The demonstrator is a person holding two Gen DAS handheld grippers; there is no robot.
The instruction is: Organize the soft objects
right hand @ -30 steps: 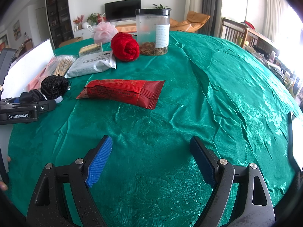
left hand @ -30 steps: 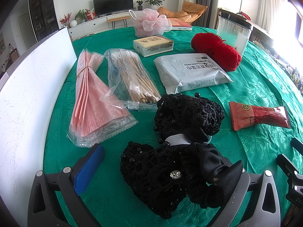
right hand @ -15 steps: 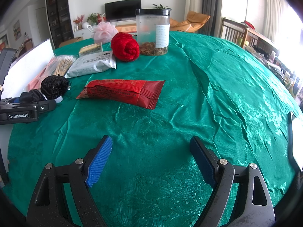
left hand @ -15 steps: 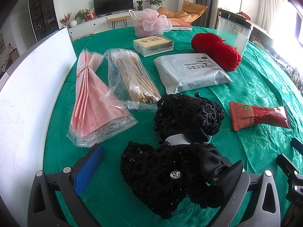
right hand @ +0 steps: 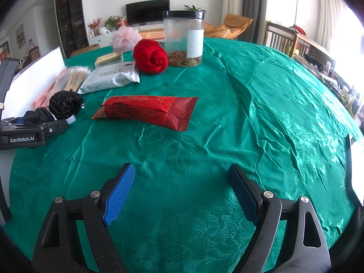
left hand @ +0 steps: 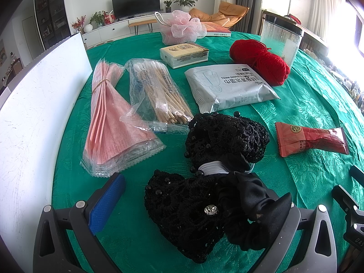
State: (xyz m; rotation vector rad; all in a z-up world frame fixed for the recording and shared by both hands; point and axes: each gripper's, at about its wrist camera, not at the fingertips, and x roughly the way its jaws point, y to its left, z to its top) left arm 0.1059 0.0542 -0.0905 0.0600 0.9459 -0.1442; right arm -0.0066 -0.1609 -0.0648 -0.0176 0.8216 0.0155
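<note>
Left wrist view: left gripper (left hand: 195,207) had its jaws wide apart. The black lace hair accessory (left hand: 200,202), with its satin bow, lay between them. The left blue pad (left hand: 105,203) stood clear of it; the right pad was hidden behind the bow, so contact there couldn't be judged. I'd call it not clamped. A second black lace net (left hand: 227,134) sat just ahead, joined by a white elastic band (left hand: 212,167). Beyond the fingertips: pink cloth pack (left hand: 113,122) ahead-left, cotton swab bag (left hand: 157,95) beside it, wet wipes pack (left hand: 227,86), red yarn ball (left hand: 261,61), pink bath pouf (left hand: 182,29) far ahead. Red snack packet (left hand: 311,138) off to the right. White board (left hand: 38,104) ran along the left.

Right wrist view: right gripper (right hand: 182,193) was spread open and empty over bare green tablecloth (right hand: 261,113). The red snack packet lay ahead-left; the plastic jar (right hand: 184,38) was far ahead.

Step in hand, my read: grasping the hair accessory, grip not yet made. Next move calls for closing the left jaws on the lace bulk rather than the slippery bow, then lifting both joined nets together.
</note>
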